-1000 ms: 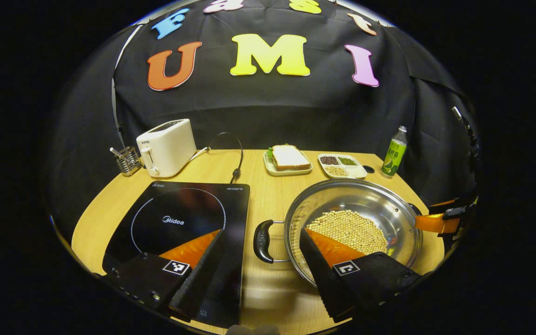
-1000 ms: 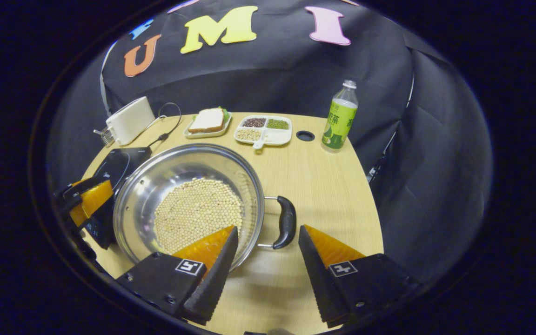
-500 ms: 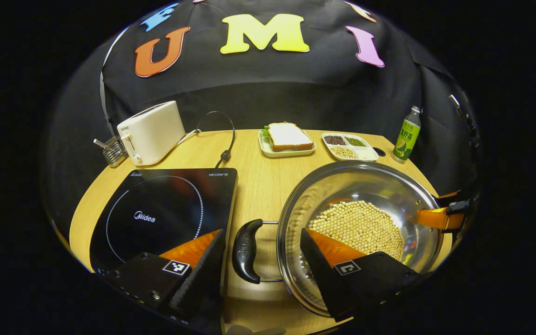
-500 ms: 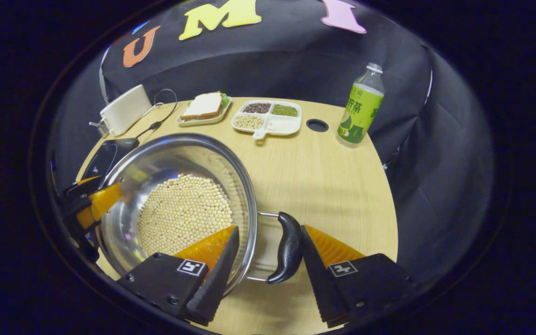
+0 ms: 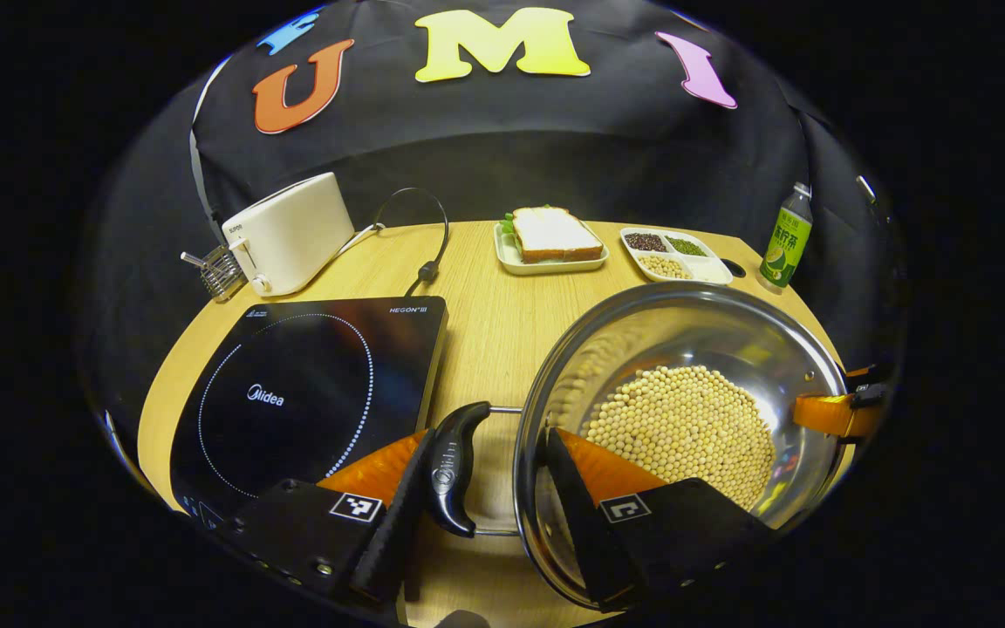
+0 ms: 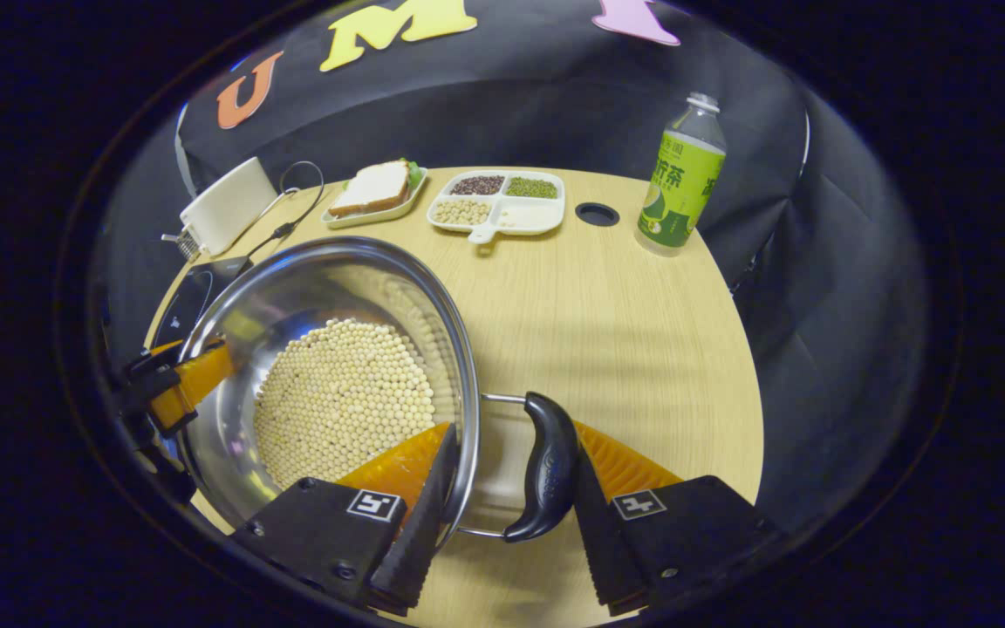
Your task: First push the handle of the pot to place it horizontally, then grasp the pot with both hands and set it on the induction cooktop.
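Pot (image 5: 686,349): steel, wide and shallow, a layer of pale beans (image 5: 681,432) over its floor; it sat on the wooden table (image 5: 485,331), to the right of the induction cooktop (image 5: 311,384) in the left gripper view, not on it; a strip of bare wood lay between the pot's rim and the cooktop's near edge.

Handles: one black handle (image 5: 453,467) on wire loops pointed toward the cooktop; the opposite black handle (image 6: 548,467) pointed toward the open right side of the table.

Left gripper (image 5: 485,475): jaws moderately wide, straddling the cooktop-side handle and the pot's rim; one finger lay just beside or against the handle's outer face, the other reached inside the pot over the rim; whether both pressed could not be told.

Right gripper (image 6: 516,467): jaws likewise parted around the other handle and rim; one finger inside the pot over the beans, the other close against the handle's outer side; firm contact could not be told.

Surroundings: cooktop surface bare, its far corner near a black cable (image 5: 428,262); toaster (image 5: 289,231) and a small wire rack (image 5: 215,272) at the far left edge; sandwich on a tray (image 5: 550,237), divided dish (image 5: 675,255) and green bottle (image 6: 681,179) along the far edge; open wood lay to the right of the pot in the right gripper view, up to the table's curved edge.
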